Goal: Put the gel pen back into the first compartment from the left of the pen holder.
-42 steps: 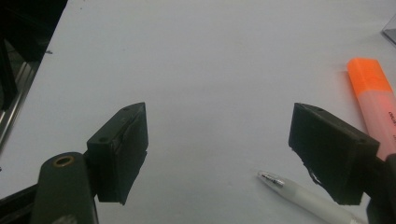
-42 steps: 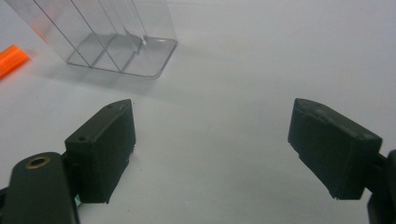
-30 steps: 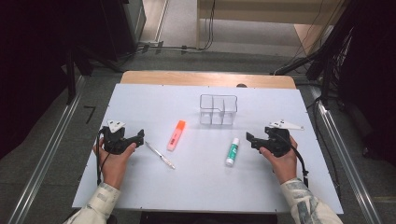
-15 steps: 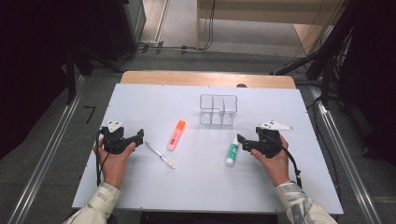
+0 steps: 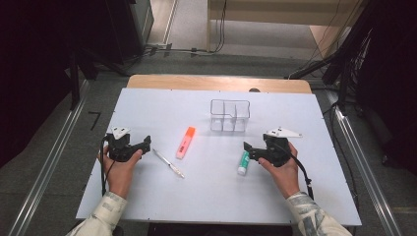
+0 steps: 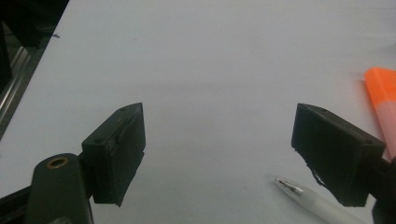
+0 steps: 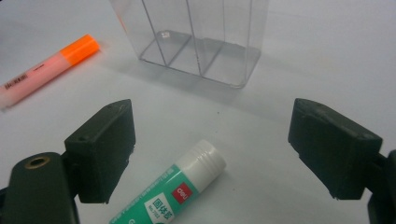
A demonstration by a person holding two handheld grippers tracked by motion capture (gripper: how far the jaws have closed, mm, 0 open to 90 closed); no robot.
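High view: white table (image 5: 147, 105), clear divided organizer (image 5: 229, 116) near the far middle, orange highlighter (image 5: 185, 142) and pen (image 5: 168, 163) lying left of centre, glue stick (image 5: 243, 162) just beside the right gripper (image 5: 248, 150). Left gripper (image 5: 146, 142) sits near the pen.

Left gripper view: jaws wide apart – pen tip (image 6: 290, 187) by the right jaw, nothing held.

Right gripper view: jaws apart – glue stick (image 7: 175, 191) lying between them, ungripped.

Black gripper (image 5: 139, 146) pair, grey plates, patterned sleeves (image 5: 104, 215)
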